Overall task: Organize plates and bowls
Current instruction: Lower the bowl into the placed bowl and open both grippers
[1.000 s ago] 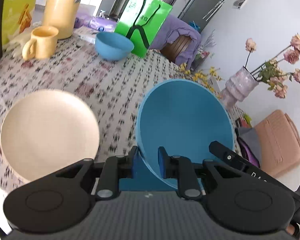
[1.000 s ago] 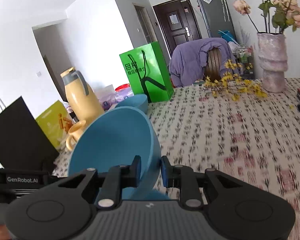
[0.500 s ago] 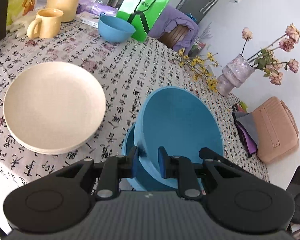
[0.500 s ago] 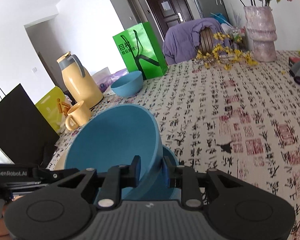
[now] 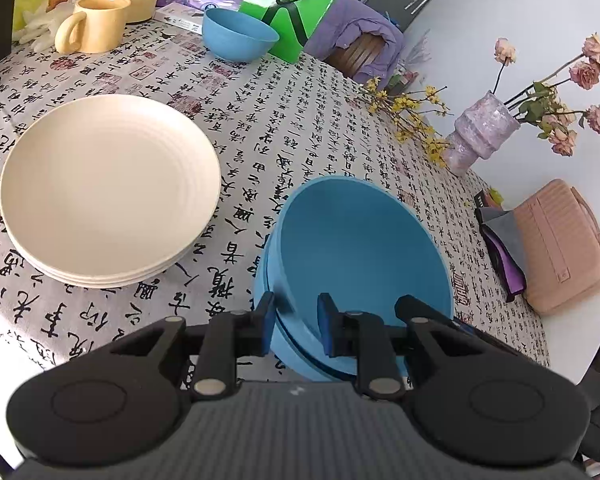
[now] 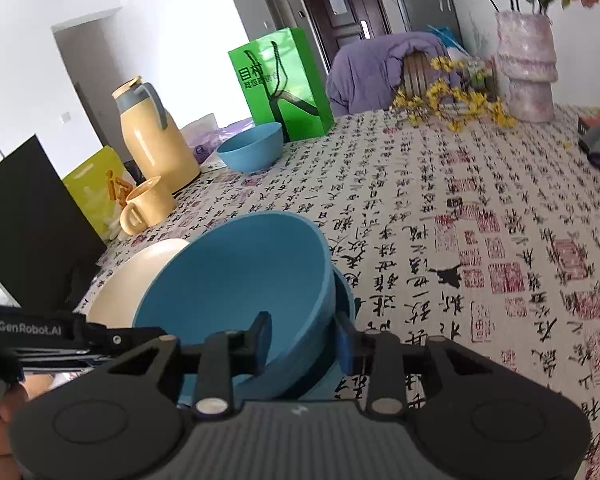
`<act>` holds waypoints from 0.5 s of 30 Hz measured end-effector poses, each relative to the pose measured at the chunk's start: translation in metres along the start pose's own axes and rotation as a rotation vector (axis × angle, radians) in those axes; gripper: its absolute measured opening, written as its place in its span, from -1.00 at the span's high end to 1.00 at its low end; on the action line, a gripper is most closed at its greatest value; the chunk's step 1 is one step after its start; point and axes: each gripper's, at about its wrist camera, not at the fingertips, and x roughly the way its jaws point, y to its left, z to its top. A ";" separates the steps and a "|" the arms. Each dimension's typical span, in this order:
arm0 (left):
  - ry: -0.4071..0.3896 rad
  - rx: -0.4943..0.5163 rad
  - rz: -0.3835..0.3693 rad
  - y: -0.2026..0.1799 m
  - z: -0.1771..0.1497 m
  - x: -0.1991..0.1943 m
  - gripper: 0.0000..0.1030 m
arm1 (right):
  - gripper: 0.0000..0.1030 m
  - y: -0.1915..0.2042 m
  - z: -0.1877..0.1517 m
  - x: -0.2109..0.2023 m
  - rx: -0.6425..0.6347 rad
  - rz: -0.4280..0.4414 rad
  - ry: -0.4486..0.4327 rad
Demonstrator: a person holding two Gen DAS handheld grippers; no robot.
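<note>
Calligraphy-print cloth covers the table (image 5: 260,92). Nearest me, my left tongs (image 5: 296,322) pinch the rim of the top blue bowl (image 5: 360,248), nested tilted in a second blue bowl (image 6: 344,300); my right tongs (image 6: 304,340) are opening, its rim between them. Cream plates (image 5: 108,184) sit just beside; a small blue bowl (image 5: 240,38) stands farther off.

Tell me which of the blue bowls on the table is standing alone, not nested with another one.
The small blue bowl at the far end, in front of the green paper bag. The other blue bowls sit nested together between the grippers, beside the cream plates.
</note>
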 end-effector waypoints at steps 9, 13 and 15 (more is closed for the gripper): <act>-0.006 0.016 -0.015 0.001 0.000 0.002 0.54 | -0.06 0.011 -0.002 -0.003 -0.074 -0.036 -0.001; -0.016 0.034 -0.013 0.001 0.000 0.003 0.54 | -0.15 0.019 -0.003 -0.004 -0.149 -0.052 0.007; -0.018 0.034 -0.016 0.002 0.000 0.004 0.54 | -0.17 0.024 -0.003 -0.005 -0.188 -0.064 0.013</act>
